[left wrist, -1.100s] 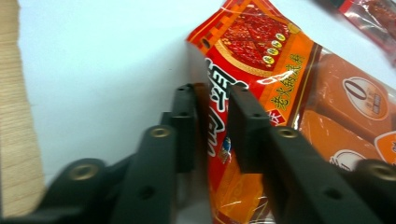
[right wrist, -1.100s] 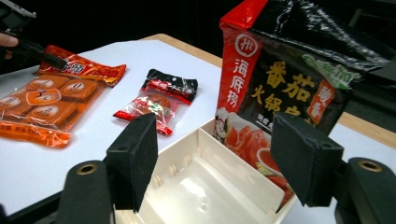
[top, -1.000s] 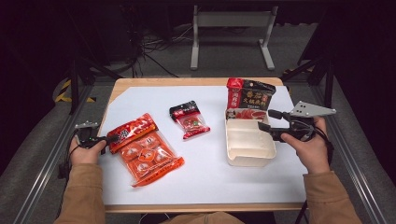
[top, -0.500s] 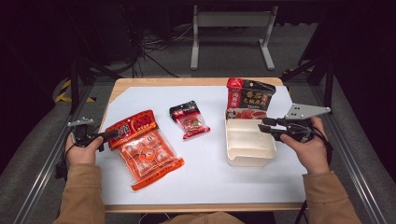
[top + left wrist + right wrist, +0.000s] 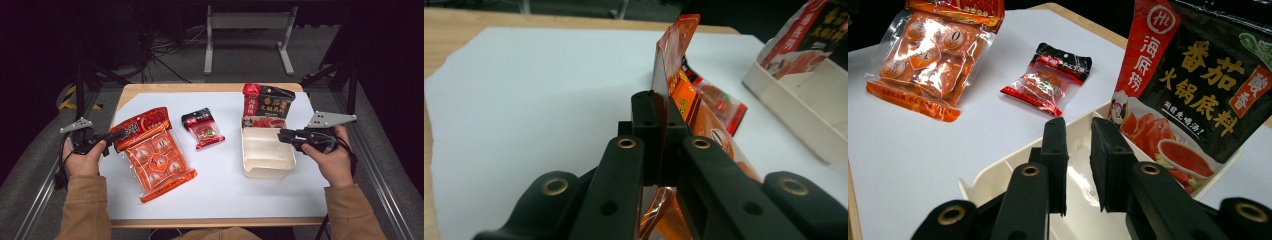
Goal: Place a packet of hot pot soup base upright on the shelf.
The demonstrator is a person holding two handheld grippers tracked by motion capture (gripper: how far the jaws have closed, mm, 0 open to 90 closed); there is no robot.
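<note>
Black-red sauce pouch (image 5: 1198,85): "海底捞", "番茄火锅底料", "酸香". Orange packet (image 5: 928,50): digit "0" on inner sachet.

A small red and black sachet (image 5: 202,128) lay flat near the middle of the table (image 5: 150,89), on a white sheet (image 5: 225,175) that covered most of the wooden top. A dark pouch with a red corner and yellow characters (image 5: 267,106) stood tilted at the far end of the tray. Behind the table stood a grey metal stand (image 5: 247,35), with cables (image 5: 165,47) on the floor.
</note>
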